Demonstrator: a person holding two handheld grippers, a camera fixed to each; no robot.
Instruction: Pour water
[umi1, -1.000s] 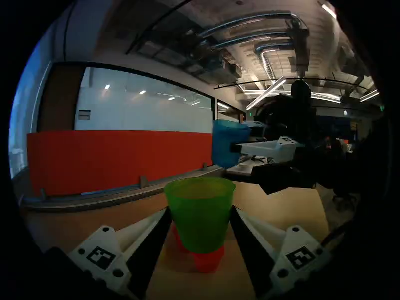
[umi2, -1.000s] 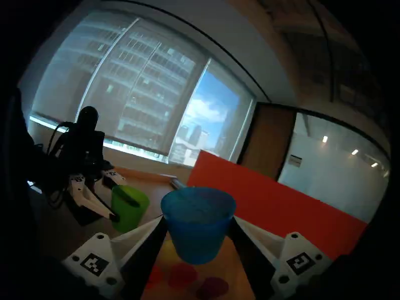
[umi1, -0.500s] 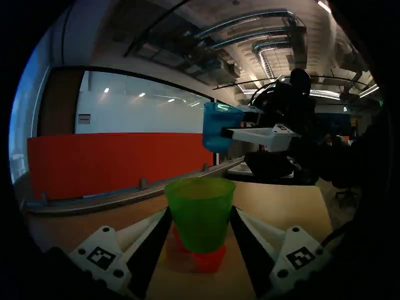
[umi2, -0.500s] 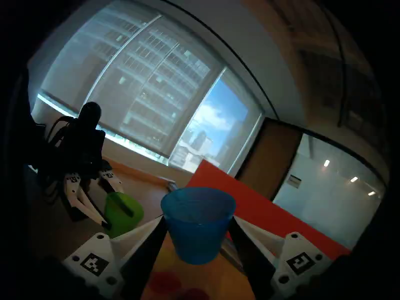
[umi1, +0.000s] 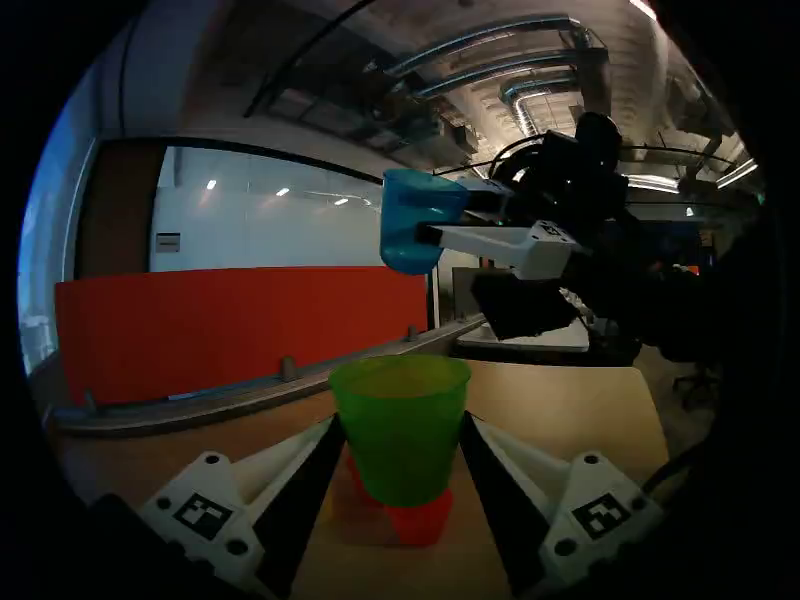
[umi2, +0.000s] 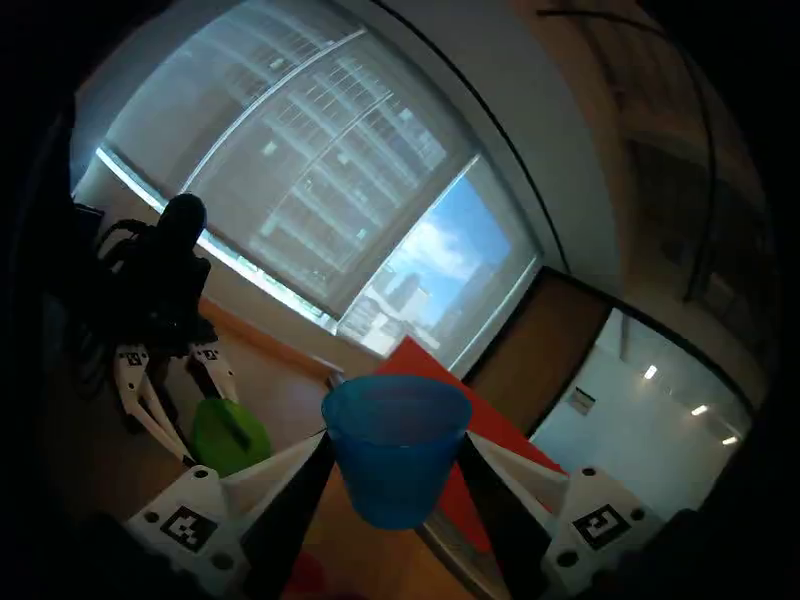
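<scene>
Fingers of the left gripper (umi1: 400, 432) clamp a green cup (umi1: 401, 425) over the table (umi1: 575, 412) — those of the right gripper (umi2: 397, 452) (held higher) clamp a blue cup (umi2: 397, 455).

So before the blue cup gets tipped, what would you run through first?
1. Do the right tongs hold the blue cup: ok, it is pressed from both sides.
2. Do the left tongs hold the green cup: ok, it is pressed from both sides.
3. Green cup upright: ok, rim level.
4. Blue cup lined up over the green cup: not ok; in the right gripper view the green cup sits low and off to the left.
5. Blue cup filled: cannot tell from this angle.
</scene>
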